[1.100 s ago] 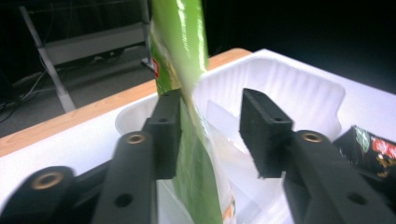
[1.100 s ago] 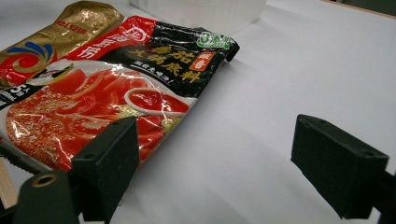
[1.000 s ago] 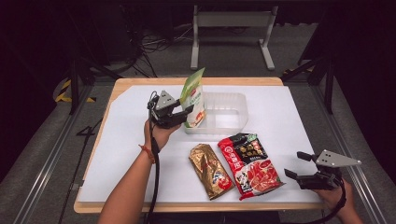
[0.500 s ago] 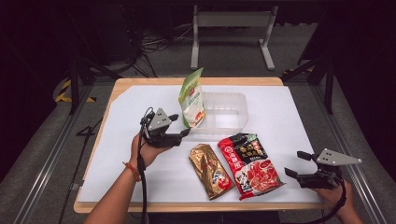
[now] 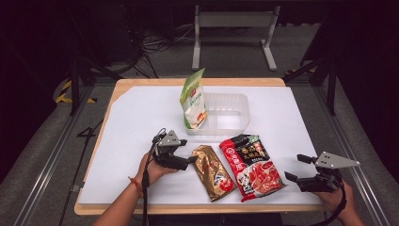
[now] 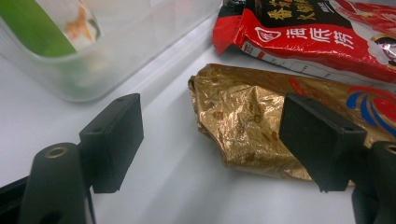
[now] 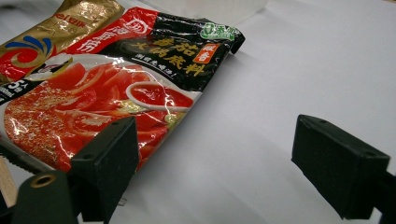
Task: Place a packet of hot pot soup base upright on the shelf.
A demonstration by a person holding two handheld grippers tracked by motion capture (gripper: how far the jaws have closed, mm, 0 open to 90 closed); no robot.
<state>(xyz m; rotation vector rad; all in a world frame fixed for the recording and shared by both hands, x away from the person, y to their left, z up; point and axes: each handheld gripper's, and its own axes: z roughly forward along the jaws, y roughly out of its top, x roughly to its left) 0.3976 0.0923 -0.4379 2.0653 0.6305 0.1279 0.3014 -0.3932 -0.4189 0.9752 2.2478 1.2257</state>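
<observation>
The left gripper [image 5: 190, 160] is lining up on the gold pouch [image 5: 214, 172], jaws spread wide and empty, the crinkled top edge lying just ahead between them. The pouch is lying flat on the white surface [image 5: 131, 122], looking light, soft and a bit slick; that near corner seems the best bite. The red packet [image 5: 251, 165] is touching its far side, crowding things. The clear tub [image 5: 235, 123] with the green bag [image 5: 194, 100] is sitting just beyond. The right gripper [image 5: 294, 169] is idling, jaws apart.
</observation>
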